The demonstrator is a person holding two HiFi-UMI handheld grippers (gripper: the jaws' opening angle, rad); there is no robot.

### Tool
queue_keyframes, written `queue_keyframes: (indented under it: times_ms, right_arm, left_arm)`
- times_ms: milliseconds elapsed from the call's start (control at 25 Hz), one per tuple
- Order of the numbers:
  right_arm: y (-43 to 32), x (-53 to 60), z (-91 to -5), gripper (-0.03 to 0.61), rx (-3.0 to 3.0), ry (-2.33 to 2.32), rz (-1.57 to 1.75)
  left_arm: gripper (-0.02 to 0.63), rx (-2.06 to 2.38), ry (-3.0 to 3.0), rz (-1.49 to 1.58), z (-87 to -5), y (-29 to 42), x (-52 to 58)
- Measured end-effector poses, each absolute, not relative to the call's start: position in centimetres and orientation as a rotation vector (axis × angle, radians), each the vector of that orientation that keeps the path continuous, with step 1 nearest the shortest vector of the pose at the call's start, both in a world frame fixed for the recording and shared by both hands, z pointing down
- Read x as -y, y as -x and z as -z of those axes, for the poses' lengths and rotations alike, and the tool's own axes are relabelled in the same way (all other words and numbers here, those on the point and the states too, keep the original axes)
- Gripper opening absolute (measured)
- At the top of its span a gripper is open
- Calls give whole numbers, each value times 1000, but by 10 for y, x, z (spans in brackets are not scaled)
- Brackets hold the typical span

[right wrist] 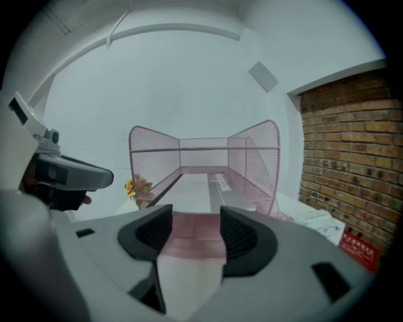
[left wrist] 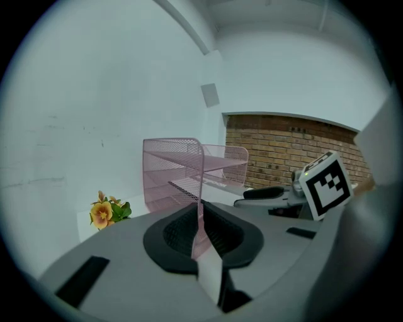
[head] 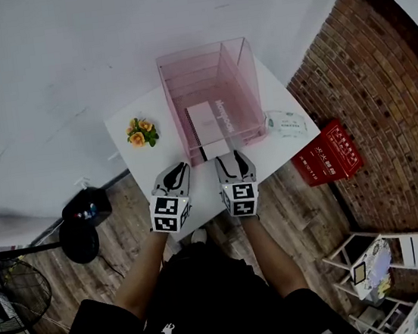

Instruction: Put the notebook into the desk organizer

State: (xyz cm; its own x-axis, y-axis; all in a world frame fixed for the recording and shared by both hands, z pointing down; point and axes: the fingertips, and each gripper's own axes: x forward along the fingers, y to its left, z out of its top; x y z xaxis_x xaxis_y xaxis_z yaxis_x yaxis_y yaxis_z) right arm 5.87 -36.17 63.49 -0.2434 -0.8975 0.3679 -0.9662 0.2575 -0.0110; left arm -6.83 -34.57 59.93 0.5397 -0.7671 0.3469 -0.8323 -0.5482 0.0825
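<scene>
The pink mesh desk organizer stands on the white table. The white and grey notebook lies flat in its bottom tray, and the right gripper view shows the notebook straight ahead. Both grippers hover at the table's near edge, just in front of the organizer. My left gripper has its jaws drawn to a narrow slit with nothing between them. My right gripper is open and empty, aimed at the tray's mouth.
A small bunch of orange flowers sits left of the organizer. A printed packet lies on the table's right corner. On the floor are a red box by the brick wall and a black stand at left.
</scene>
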Motion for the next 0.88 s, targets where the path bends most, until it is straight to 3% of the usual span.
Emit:
queue_keyframes:
  times_ms: [880]
  right_arm:
    - [-56, 387, -629, 230, 2257, -1710, -348]
  left_arm:
    - [32, 1357, -2532, -385, -598, 77, 365]
